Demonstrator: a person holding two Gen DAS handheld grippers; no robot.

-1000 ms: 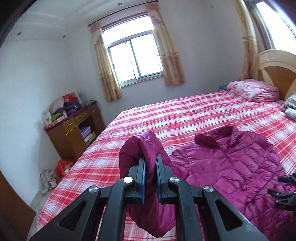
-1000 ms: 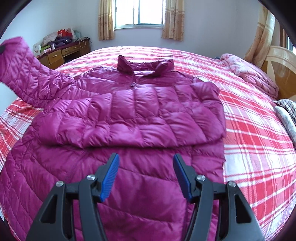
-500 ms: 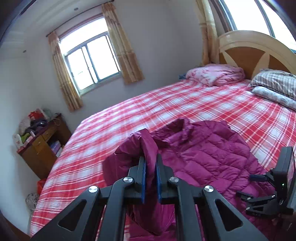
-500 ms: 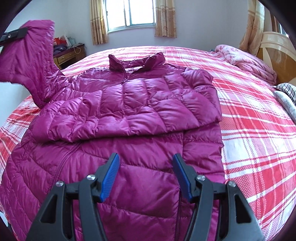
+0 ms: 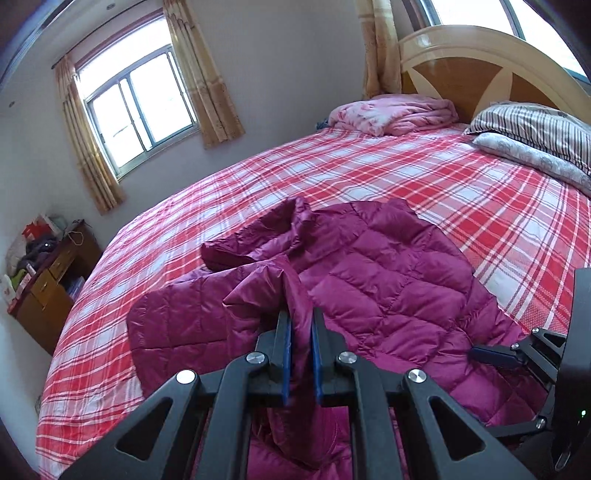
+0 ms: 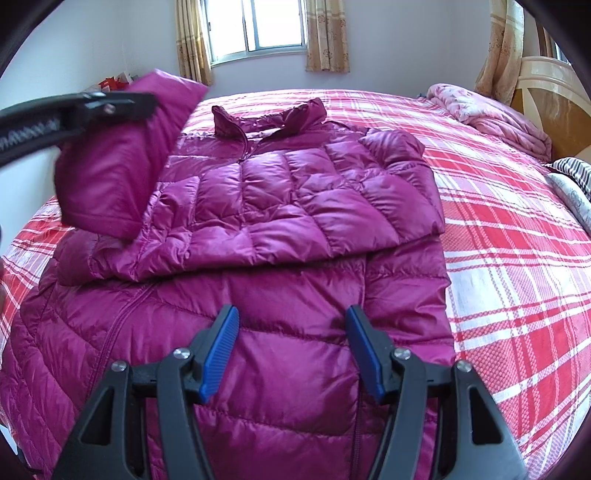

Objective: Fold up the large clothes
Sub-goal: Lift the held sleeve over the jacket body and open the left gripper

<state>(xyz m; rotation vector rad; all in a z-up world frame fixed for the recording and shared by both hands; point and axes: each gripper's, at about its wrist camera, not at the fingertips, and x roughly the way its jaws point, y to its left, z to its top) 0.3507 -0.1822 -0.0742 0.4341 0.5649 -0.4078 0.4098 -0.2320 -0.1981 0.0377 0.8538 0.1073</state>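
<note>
A magenta quilted down jacket (image 6: 288, 206) lies front up on the red plaid bed (image 6: 509, 229), collar toward the window; its right sleeve is folded across the chest. My left gripper (image 5: 300, 332) is shut on the cuff of the left sleeve (image 5: 291, 295) and holds it lifted over the jacket (image 5: 388, 280); the held sleeve (image 6: 122, 155) hangs at the left in the right wrist view. My right gripper (image 6: 291, 347) is open and empty, low over the jacket's lower front. It also shows at the right edge of the left wrist view (image 5: 495, 356).
A pink folded blanket (image 5: 395, 112) and striped pillows (image 5: 535, 129) lie by the wooden headboard (image 5: 480, 62). A cluttered wooden desk (image 5: 44, 280) stands by the wall left of the bed. A curtained window (image 6: 275, 26) is behind.
My left gripper has carried the sleeve rightward, from beyond the jacket's left side to over its body. My right gripper has stayed open over the lower front.
</note>
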